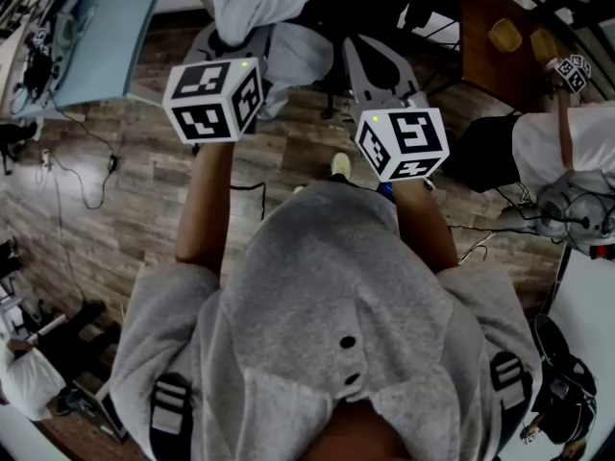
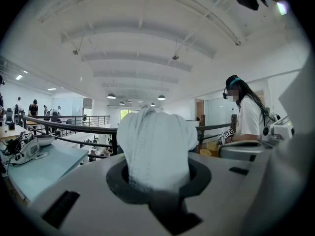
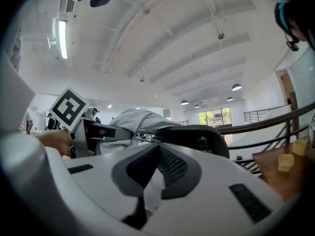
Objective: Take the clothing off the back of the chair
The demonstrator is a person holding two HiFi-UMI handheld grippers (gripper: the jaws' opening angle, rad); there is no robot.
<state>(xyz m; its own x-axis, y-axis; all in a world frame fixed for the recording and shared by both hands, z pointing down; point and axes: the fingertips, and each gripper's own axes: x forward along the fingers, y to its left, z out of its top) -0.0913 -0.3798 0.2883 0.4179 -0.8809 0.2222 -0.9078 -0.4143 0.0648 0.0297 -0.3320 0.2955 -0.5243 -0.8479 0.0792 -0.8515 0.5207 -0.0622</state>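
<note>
Overhead, the head view shows a white garment (image 1: 252, 8) at the top centre of the frame, draped over the back of a black chair (image 1: 384, 8). Its long axis runs up and down the picture, with the loose end hanging toward the frame's middle above the wood floor (image 1: 144, 181). The left gripper (image 1: 238, 38) reaches up into the cloth from just left of centre. The right gripper (image 1: 360, 60) sits just right of the fabric's edge, its tips together. The wearer's grey hoodie (image 1: 327, 305) fills the lower half, and a pale blue table (image 1: 106, 36) lies at upper left.

In the left gripper view, the jaws are clenched on a bunch of the garment. The wad stands straight up out of the gap at the frame's centre, its folds running vertically. A dark railing (image 2: 74, 124) crosses behind at left, and a person in a white T-shirt (image 2: 248, 117) stands at right.

In the right gripper view, the jaw tips meet at the centre. A strip of pale fabric shows in the slot below them, but I cannot tell whether it is nipped. Beyond, the garment humps left to right from the other gripper onto the chair back.
</note>
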